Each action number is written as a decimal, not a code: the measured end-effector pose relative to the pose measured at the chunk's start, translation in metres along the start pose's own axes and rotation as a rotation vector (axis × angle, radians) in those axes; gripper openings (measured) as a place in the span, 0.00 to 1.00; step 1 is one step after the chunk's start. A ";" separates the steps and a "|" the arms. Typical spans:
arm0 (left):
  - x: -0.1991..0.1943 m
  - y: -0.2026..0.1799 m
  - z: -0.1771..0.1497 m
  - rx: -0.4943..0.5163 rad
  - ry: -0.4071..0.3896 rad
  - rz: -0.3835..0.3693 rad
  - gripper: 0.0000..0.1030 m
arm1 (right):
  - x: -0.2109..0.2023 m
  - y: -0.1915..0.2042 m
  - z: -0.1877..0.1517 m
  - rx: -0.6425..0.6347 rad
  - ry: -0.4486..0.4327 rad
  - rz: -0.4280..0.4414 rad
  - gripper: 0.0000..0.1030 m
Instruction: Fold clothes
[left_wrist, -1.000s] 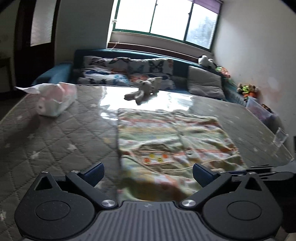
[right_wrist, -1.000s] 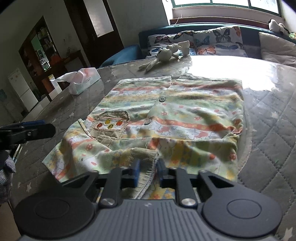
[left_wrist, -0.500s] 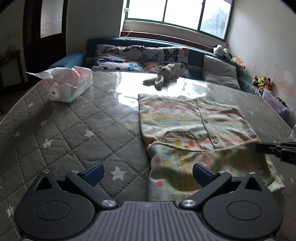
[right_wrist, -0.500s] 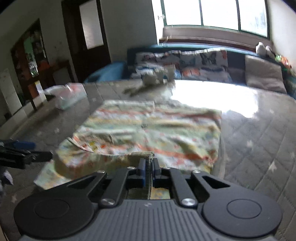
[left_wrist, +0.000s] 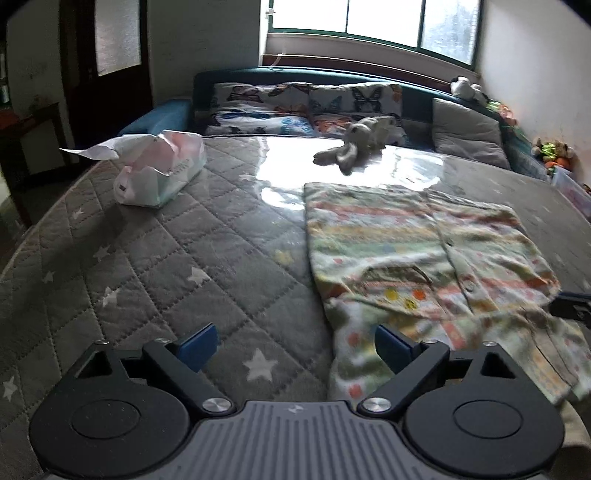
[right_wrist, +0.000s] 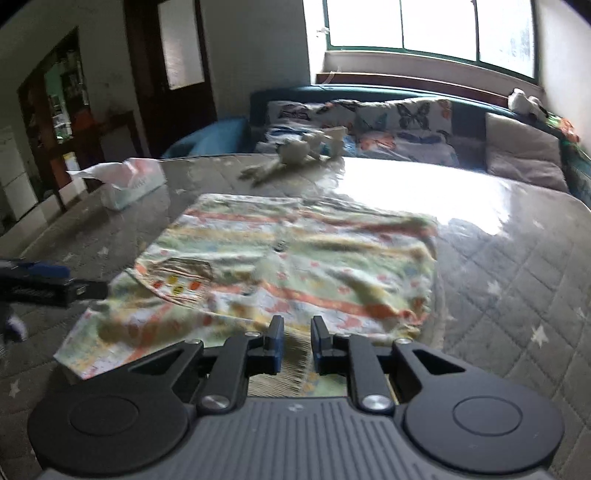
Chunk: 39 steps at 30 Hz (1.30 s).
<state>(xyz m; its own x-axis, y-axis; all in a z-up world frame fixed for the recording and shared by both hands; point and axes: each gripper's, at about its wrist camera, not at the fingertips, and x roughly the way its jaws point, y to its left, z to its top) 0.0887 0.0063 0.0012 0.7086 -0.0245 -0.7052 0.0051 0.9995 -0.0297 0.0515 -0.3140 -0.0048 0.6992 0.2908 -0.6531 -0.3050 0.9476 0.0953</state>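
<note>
A small patterned shirt (left_wrist: 417, 258) with stripes, buttons and a chest pocket lies on the grey quilted bed; it also shows in the right wrist view (right_wrist: 295, 266). Its near part is folded up over the body. My left gripper (left_wrist: 295, 345) is wide open and empty, above the quilt at the shirt's left edge. My right gripper (right_wrist: 297, 341) has its jaws slightly apart over the shirt's near ribbed edge (right_wrist: 295, 365), which lies between and under the fingers. The right gripper's tip shows at the left view's right edge (left_wrist: 570, 308).
A tissue pack (left_wrist: 159, 173) sits at the back left of the bed. A plush rabbit (left_wrist: 354, 144) lies at the back middle. Butterfly pillows (left_wrist: 306, 107) and a grey cushion (left_wrist: 469, 133) line the headboard. The quilt (left_wrist: 147, 280) stretches left of the shirt.
My right gripper's jaws have parted from their clamp on the shirt's ribbed edge. My left gripper has shifted left, so the shirt now sits to its right.
</note>
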 end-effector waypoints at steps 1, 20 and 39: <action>0.003 0.000 0.002 -0.001 0.001 0.007 0.86 | 0.000 0.002 0.000 -0.006 -0.001 0.013 0.15; 0.019 -0.005 0.000 0.071 0.020 0.041 0.85 | 0.016 0.016 -0.014 -0.097 0.075 0.062 0.15; -0.025 -0.049 -0.043 0.202 0.021 -0.106 0.90 | -0.028 0.022 -0.042 -0.142 0.086 0.093 0.16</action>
<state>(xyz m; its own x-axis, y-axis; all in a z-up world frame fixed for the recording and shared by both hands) 0.0403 -0.0424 -0.0107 0.6816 -0.1277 -0.7205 0.2210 0.9746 0.0364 -0.0016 -0.3066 -0.0160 0.6078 0.3579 -0.7089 -0.4582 0.8871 0.0551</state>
